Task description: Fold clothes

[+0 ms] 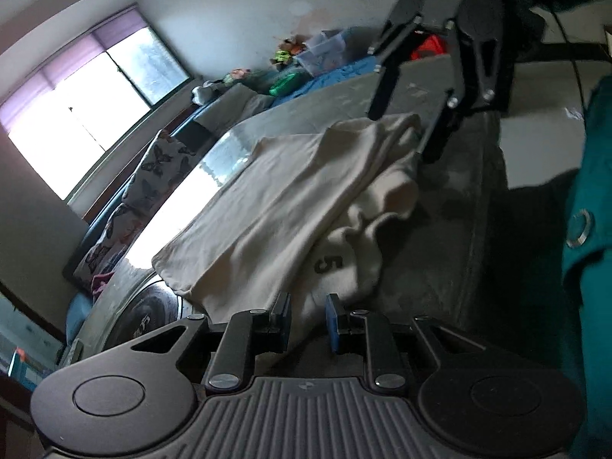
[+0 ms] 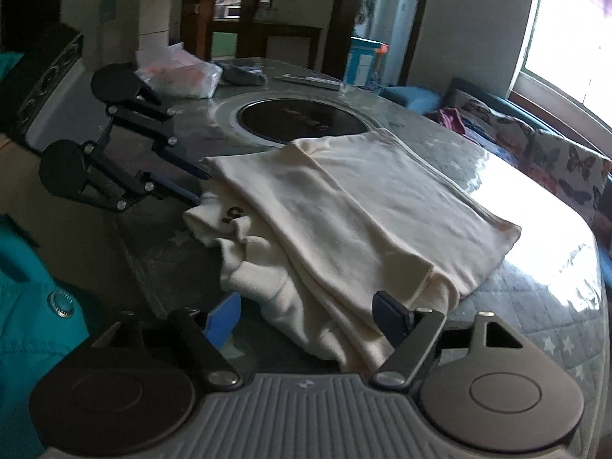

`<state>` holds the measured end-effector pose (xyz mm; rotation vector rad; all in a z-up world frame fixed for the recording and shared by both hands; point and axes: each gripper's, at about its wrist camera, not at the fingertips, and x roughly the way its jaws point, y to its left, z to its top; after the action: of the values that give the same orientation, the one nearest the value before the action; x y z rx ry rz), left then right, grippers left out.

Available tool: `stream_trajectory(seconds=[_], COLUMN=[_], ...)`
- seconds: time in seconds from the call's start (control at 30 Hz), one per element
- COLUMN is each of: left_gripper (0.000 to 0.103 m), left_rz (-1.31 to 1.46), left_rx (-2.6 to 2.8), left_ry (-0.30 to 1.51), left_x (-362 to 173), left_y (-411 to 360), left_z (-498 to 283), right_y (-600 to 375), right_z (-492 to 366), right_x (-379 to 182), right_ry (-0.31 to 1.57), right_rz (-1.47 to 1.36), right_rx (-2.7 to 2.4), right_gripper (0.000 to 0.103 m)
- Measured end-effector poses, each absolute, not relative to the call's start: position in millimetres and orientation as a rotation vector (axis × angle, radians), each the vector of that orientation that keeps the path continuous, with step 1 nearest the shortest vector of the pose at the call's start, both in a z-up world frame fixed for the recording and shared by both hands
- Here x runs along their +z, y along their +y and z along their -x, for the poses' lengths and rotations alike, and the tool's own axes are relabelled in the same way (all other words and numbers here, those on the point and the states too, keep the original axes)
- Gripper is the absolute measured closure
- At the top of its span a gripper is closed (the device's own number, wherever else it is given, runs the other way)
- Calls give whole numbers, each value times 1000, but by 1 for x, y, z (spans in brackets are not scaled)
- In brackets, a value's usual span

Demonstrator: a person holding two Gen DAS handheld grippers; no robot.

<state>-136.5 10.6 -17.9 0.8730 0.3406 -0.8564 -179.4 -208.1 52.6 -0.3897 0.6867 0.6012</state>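
Observation:
A cream garment (image 1: 275, 199) with a dark "5" print lies partly folded on a grey table (image 1: 451, 206); it also shows in the right wrist view (image 2: 344, 206). My left gripper (image 1: 308, 319) is open, its jaws a small gap apart at the garment's near edge; in the right wrist view it (image 2: 202, 187) sits at the garment's left edge by the print. My right gripper (image 2: 310, 313) is open wide around the garment's near bunched corner; in the left wrist view it (image 1: 401, 137) hovers at the garment's far end.
A round dark inset plate (image 2: 302, 120) sits in the table's middle. A plastic bag (image 2: 179, 74) and small items lie at the far edge. A teal jacket (image 2: 30, 306) is at the left. A butterfly-print sofa (image 2: 554, 160) stands under the window.

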Motion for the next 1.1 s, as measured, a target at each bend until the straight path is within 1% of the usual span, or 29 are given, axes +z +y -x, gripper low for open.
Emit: stream_trajectory(seconds=[0.03,0.07,0.13,0.3,0.33,0.37,0.4,0.43,0.47,0.57,0.77,0.83,0.9,0.97,1.07,1.1], left_gripper=[80,74,70,71,78,87,90,95,99,102,103,103,102,98,97,92], left_rz=[-889,-905,-918,-902,-892,-882,-872,-861,-843,-742,-526,-499,-510,-541,-596,-618], left_rx=[-866,-869,-874,-890,-900,-911,-921,-921,-923,-915,-879,-875,-900,-931,-970,-984], left_ry=[333,326,316,307,310,313,316,312,314,334,380,394,400,404,422,426], left_x=[-19,-22,-27,-29,-29,-29,-29,-29,-28,-16,9,13,16,18,17,16], left_y=[10,8,6,5,5,4,4,4,5,5,1,0,1,4,9,11], left_z=[139,140,138,136,136,135,135,135,134,127,99,93,94,97,106,110], right_y=[-207,-205,-203,-201,-201,-202,-202,-202,-201,-199,-196,-195,-193,-192,-194,-194], right_z=[179,179,178,179,179,179,178,178,179,180,181,181,182,183,177,175], right_x=[52,51,50,53,53,53,53,53,52,50,42,39,36,34,34,34], right_ry=[688,691,693,682,683,684,686,686,685,679,646,637,636,632,643,646], right_rz=[396,401,414,437,438,439,441,445,451,478,530,547,566,581,546,534], right_rx=[605,609,614,620,617,614,615,617,618,624,634,638,647,654,652,651], right_gripper=[25,25,24,20,20,19,19,19,19,18,17,17,18,22,24,27])
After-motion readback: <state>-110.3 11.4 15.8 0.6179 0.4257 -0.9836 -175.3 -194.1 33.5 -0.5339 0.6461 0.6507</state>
